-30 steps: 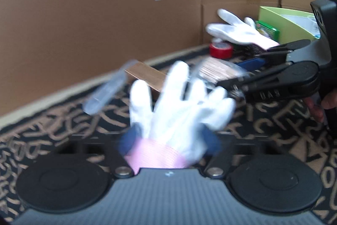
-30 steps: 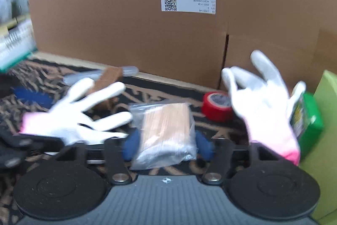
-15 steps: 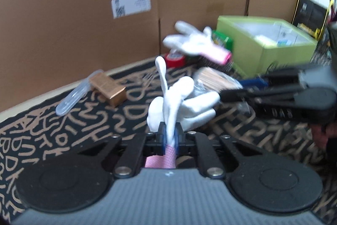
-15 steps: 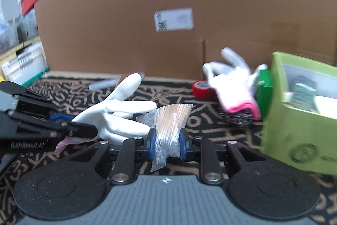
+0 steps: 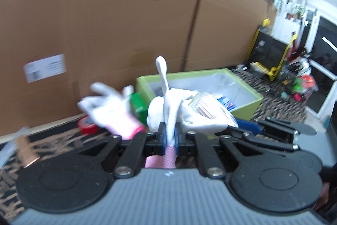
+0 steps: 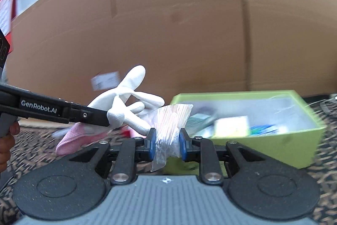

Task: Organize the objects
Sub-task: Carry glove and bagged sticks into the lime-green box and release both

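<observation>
Left gripper (image 5: pixel 170 137) is pinching a white glove (image 5: pixel 168 111) w/ a pink cuff, pads pressed together on the fabric, one finger of it sticking straight up. Right gripper (image 6: pixel 166 146) is clamping a clear plastic bag of wooden sticks (image 6: pixel 168 130) btwn its blue pads (image 6: pixel 152 146), jaws having just been closing on it. Both items are hanging in the air above the patterned mat (image 5: pixel 63 136), in front of the green box (image 6: pixel 273 138), which is sitting at the mat's right end by the cardboard wall (image 5: pixel 126 24). Second white glove (image 5: pixel 109 107) is lying near the mat's back edge, beside a red tape roll (image 5: pixel 87 127). Everything's kinda blurry tbh.
</observation>
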Demonstrator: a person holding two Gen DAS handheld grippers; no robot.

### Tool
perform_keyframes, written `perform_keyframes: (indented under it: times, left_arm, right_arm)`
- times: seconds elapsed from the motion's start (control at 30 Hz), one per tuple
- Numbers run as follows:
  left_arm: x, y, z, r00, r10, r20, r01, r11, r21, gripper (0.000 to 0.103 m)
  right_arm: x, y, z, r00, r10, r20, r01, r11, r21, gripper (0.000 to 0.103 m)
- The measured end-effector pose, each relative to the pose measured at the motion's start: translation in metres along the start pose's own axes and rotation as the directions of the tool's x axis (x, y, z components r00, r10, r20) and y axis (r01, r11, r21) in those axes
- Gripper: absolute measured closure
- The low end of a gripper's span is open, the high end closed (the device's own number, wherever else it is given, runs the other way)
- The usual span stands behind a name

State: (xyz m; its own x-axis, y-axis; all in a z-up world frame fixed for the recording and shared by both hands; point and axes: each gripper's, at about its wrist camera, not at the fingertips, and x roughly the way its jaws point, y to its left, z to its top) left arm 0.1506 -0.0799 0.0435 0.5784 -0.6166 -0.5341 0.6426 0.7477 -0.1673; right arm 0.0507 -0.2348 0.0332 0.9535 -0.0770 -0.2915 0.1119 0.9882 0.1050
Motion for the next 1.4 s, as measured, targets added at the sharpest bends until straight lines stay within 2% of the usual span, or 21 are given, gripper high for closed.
perform_keyframes:
  times: [0.17,0.37,0.5,0.67,0.7,0.73,0.77,0.8,0.83,0.9,0.97,1.03,1.2,1.4]
  left_arm:
    - [0.044,-0.028,0.031,0.998,-0.057,0.011,0.057,0.998,0.003,0.096]
    - [0.108,-0.047,0.053,0.997,-0.074,-0.017,0.074,0.997,-0.013,0.096]
    - [0.147,-0.046,0.053,0.997,-0.048,-0.064,0.046,0.998,-0.032,0.096]
    - [0.169,-0.036,0.042,0.995,-0.018,-0.095,0.014,0.999,-0.036,0.094]
    - [0.169,-0.035,0.04,0.996,-0.008,-0.09,0.005,1.0,-0.028,0.086]
    - [0.167,-0.035,0.038,0.997,0.001,-0.082,-0.003,1.0,-0.021,0.059]
    - [0.162,-0.034,0.035,0.998,0.012,-0.061,-0.013,1.0,-0.018,0.044]
    - [0.156,-0.034,0.033,0.999,0.028,-0.026,-0.028,0.999,-0.017,0.024]
    - [0.149,-0.034,0.031,0.999,0.041,0.007,-0.041,0.999,-0.014,0.015]
    - [0.138,-0.034,0.031,0.998,0.048,0.047,-0.048,0.999,-0.006,0.006]
    - [0.126,-0.034,0.03,0.995,0.059,0.082,-0.058,0.998,-0.008,0.0]
    - [0.117,-0.035,0.029,0.993,0.067,0.102,-0.066,0.998,-0.01,0.0]
    - [0.095,-0.032,0.025,0.994,0.065,0.092,-0.062,0.998,-0.033,0.0]
    - [0.053,-0.025,0.012,0.993,0.061,0.098,-0.053,0.995,-0.083,0.0]
  right_arm:
    - [0.0,-0.037,0.012,0.99,-0.131,0.049,0.131,0.991,0.009,0.077]
    - [0.02,-0.08,0.019,0.969,-0.243,0.038,0.241,0.969,0.06,0.077]
    - [0.043,-0.098,0.017,0.97,-0.244,0.006,0.242,0.966,0.086,0.077]
    - [0.072,-0.101,0.005,0.983,-0.17,-0.065,0.175,0.981,0.088,0.077]
    - [0.075,-0.1,0.003,0.984,-0.159,-0.084,0.166,0.983,0.085,0.075]
    - [0.077,-0.1,0.0,0.983,-0.16,-0.091,0.167,0.982,0.083,0.069]
    - [0.076,-0.098,-0.001,0.983,-0.167,-0.076,0.172,0.982,0.071,0.059]
    - [0.073,-0.096,-0.002,0.98,-0.187,-0.064,0.191,0.98,0.063,0.049]
    - [0.07,-0.094,-0.002,0.976,-0.213,-0.049,0.216,0.975,0.059,0.033]
    - [0.061,-0.088,0.0,0.967,-0.253,-0.016,0.254,0.967,0.036,0.03]
    - [0.056,-0.087,0.001,0.963,-0.27,-0.013,0.27,0.963,0.025,0.028]
    - [0.049,-0.087,0.003,0.963,-0.268,-0.007,0.268,0.963,0.039,0.025]
    - [0.034,-0.076,0.009,0.969,-0.249,0.004,0.248,0.968,0.044,0.02]
    - [0.009,-0.051,0.015,0.976,-0.208,0.058,0.207,0.978,0.027,0.011]
